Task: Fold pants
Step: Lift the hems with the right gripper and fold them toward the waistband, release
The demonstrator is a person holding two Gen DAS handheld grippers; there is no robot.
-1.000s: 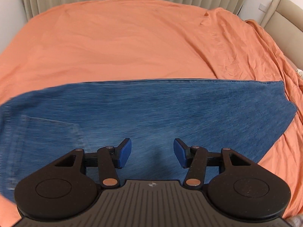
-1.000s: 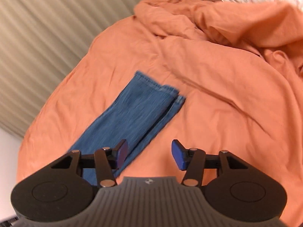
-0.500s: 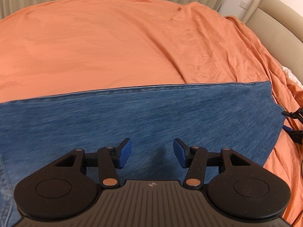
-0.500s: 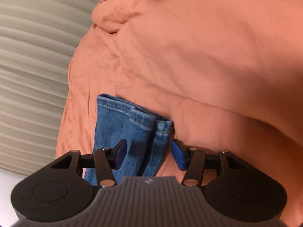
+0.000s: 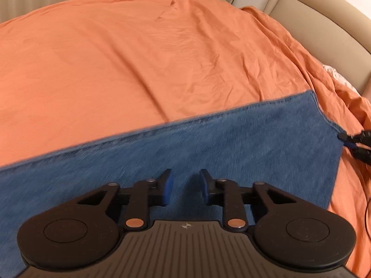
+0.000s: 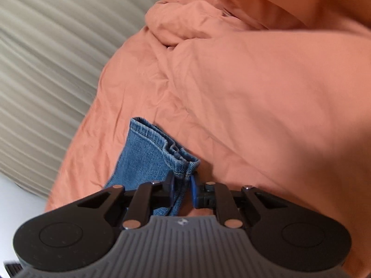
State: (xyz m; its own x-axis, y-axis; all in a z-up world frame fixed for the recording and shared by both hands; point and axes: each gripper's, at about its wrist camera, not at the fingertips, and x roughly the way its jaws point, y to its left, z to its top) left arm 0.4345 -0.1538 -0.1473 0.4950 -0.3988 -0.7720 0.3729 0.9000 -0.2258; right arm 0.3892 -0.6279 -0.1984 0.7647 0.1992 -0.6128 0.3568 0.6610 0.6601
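The pants (image 5: 208, 153) lie flat along the bed (image 5: 139, 58). Our right tool (image 6: 182, 186) is closing on the stacked hems (image 6: 183, 162), pinching them for lifting; our left tool (image 5: 183, 186) is closing above mid-leg, denim below, nothing pinched yet.

the pants (image 5: 231, 148) are mid-blue denim, with paler stitching along the hem (image 6: 160, 139). under them the bedsheet (image 5: 139, 58) is plain orange. beyond the bedsheet the curtain (image 6: 46, 58) is beige with vertical pleats, and the headboard (image 5: 324, 30) is cream. both grippers are black with blue pads (image 5: 167, 188).
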